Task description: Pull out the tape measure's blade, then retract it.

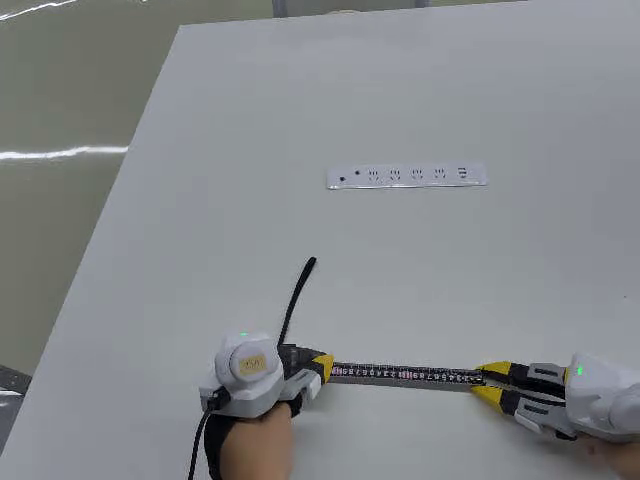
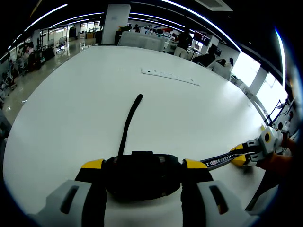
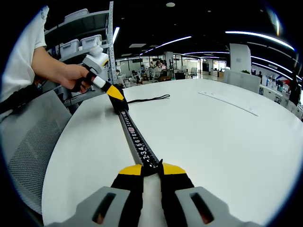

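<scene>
Left gripper (image 1: 318, 368) clamps the tape measure case (image 2: 142, 178) on the white table (image 1: 400, 80), near its front edge. Right gripper (image 3: 150, 169) is closed on the tip of the blade (image 1: 405, 375), which lies drawn out flat between them.

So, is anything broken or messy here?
No, nothing looks wrong. The blade runs straight from the case in the left tool to the right tool. The power strip lies flat on the table.
</scene>
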